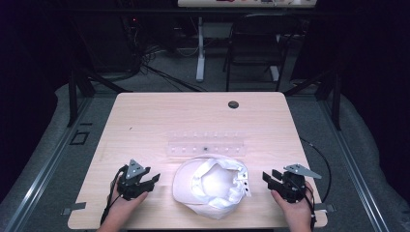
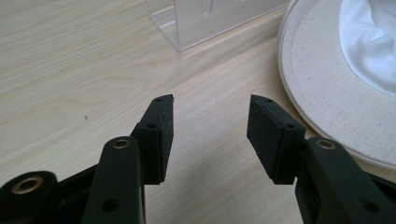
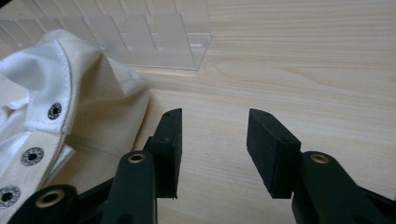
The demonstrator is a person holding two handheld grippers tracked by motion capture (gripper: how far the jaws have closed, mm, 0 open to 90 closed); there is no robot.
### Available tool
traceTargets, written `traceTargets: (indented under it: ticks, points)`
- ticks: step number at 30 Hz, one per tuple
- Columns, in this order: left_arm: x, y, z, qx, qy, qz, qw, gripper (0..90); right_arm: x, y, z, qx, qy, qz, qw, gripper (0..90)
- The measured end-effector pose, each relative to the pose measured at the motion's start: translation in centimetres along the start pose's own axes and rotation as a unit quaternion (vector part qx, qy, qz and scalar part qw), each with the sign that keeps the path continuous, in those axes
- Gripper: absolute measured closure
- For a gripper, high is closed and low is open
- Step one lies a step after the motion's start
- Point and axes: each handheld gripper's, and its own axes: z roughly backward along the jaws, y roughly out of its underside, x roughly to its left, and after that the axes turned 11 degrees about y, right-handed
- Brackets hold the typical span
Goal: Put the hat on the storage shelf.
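Nearest you, at the table's near edge, both your left gripper [image 1: 145, 181] and right gripper [image 1: 273, 178] hold jaws spread and empty beside the upturned cream cotton cap [image 1: 212, 186] between them; pinch only its loose white lining and it may slip.

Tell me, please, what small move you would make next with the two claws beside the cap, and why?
Probably bring the left claw in toward the cap's brim. Both claws stand open with nothing between them, the right claw beside the snap strap. The cream cap lies upside down, untouched, in front of the clear acrylic rack, so a grip on its edge seems the first step.
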Motion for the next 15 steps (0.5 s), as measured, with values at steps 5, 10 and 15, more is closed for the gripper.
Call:
traceTargets:
  ticks: [5,10,15]
  points:
    - [0.1,0.1,0.2,-0.006,0.008,0.009,0.9999,51.1,0.8,-0.1,0.3,-0.005,0.005,0.014,0.9999,54.3]
    - [0.1,0.1,0.6,-0.01,0.011,0.013,0.9998,50.7,1.3,0.1,0.2,0.009,-0.01,0.01,0.9999,58.0]
    - [0.1,0.1,0.7,-0.013,0.012,0.013,0.9998,50.1,1.3,0.2,0.1,0.025,-0.023,0.006,0.9994,57.6]
